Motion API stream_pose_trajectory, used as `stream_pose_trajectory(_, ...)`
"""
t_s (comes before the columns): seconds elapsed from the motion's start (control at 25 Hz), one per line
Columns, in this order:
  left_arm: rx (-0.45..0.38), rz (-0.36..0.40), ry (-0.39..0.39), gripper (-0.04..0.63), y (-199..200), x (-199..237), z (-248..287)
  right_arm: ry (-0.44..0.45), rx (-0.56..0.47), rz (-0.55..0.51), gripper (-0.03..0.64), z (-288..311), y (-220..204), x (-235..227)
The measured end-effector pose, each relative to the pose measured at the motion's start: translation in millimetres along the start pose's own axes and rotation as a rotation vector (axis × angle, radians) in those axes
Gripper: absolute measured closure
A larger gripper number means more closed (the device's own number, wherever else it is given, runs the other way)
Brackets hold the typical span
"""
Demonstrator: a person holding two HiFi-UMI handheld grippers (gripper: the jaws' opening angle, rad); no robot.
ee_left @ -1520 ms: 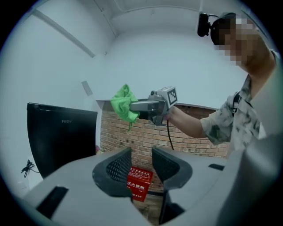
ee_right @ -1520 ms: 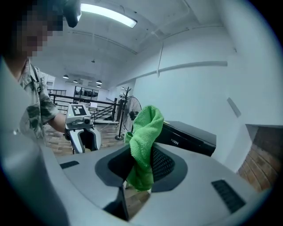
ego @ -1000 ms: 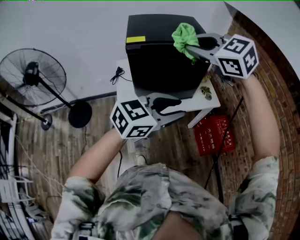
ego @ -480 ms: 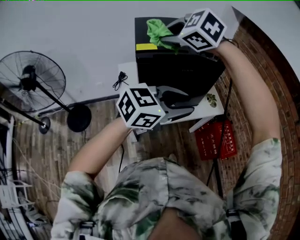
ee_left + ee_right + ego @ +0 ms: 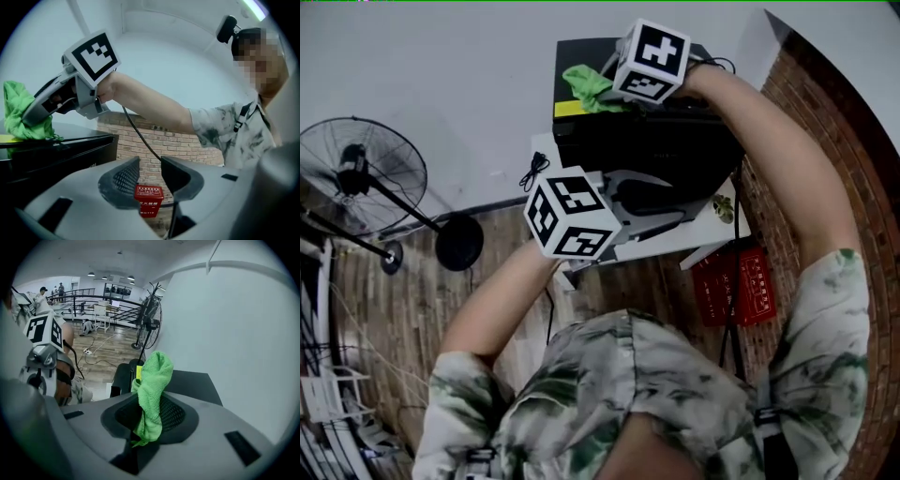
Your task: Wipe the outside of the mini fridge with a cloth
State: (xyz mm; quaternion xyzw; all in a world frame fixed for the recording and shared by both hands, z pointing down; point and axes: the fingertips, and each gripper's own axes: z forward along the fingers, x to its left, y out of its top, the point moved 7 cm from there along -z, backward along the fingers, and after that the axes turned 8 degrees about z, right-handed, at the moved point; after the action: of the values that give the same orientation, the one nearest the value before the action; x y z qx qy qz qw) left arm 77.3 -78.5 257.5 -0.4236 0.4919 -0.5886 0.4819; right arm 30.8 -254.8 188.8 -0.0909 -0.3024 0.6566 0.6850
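The black mini fridge (image 5: 656, 150) stands against the white wall, seen from above in the head view. A green cloth (image 5: 591, 87) lies on its top near the left edge, by a yellow sticker (image 5: 567, 109). My right gripper (image 5: 609, 89) is shut on the green cloth (image 5: 151, 394), pressing it on the fridge top (image 5: 187, 383). My left gripper (image 5: 675, 202) hovers by the fridge's front, jaws open with nothing between them (image 5: 150, 176). In the left gripper view the cloth (image 5: 21, 112) rests on the fridge's top edge (image 5: 56, 145).
A white low table (image 5: 675, 239) carries the fridge. A red box (image 5: 741, 286) lies on the brick-pattern floor at right. A standing fan (image 5: 366, 178) is at left, and a black cable (image 5: 534, 169) coils beside the fridge. The white wall is right behind.
My right gripper has swept the cloth leftward across the fridge top, from its right side to the left edge. The left gripper has stayed near the fridge front.
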Motion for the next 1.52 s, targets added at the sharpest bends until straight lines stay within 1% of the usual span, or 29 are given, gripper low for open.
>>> stream_pose_trajectory(0.12,-0.011,-0.014,-0.001,0.442,2.8,9.5,8.2,0.006,0.009,0.021,0.508,-10.4,-21.5,-12.9)
stream_pose_trajectory(0.28,-0.008,-0.005,-0.014,0.44,7.1,18.4,24.0,-0.007,0.035,0.049,0.509,-29.4,-58.5,-30.5)
stream_pose_trajectory(0.68,-0.02,0.0,-0.044,0.442,13.8,34.7,60.6,-0.101,0.135,0.202,0.509,-82.5,-179.3,-85.4)
stream_pose_trajectory(0.88,-0.02,-0.009,-0.041,0.442,12.4,40.7,67.3,-0.14,0.172,0.277,0.509,-102.6,-219.3,-108.4)
stream_pose_trajectory(1.04,-0.019,-0.005,-0.031,0.44,12.8,41.6,69.3,-0.16,0.209,0.311,0.509,-110.1,-239.3,-124.5)
stream_pose_trajectory(1.16,-0.021,-0.005,-0.021,0.44,12.2,41.9,68.0,-0.19,0.205,0.305,0.509,-115.6,-236.5,-134.7)
stream_pose_trajectory(1.24,-0.023,-0.007,-0.013,0.44,11.0,40.9,63.8,-0.196,0.172,0.292,0.509,-116.0,-220.6,-136.5)
stream_pose_trajectory(1.4,-0.027,-0.001,-0.003,0.442,10.6,37.4,48.6,-0.161,0.133,0.214,0.509,-101.1,-167.2,-126.6)
stream_pose_trajectory(1.52,-0.022,-0.002,0.007,0.44,8.6,35.5,34.1,-0.101,0.09,0.145,0.509,-74.8,-114.4,-112.3)
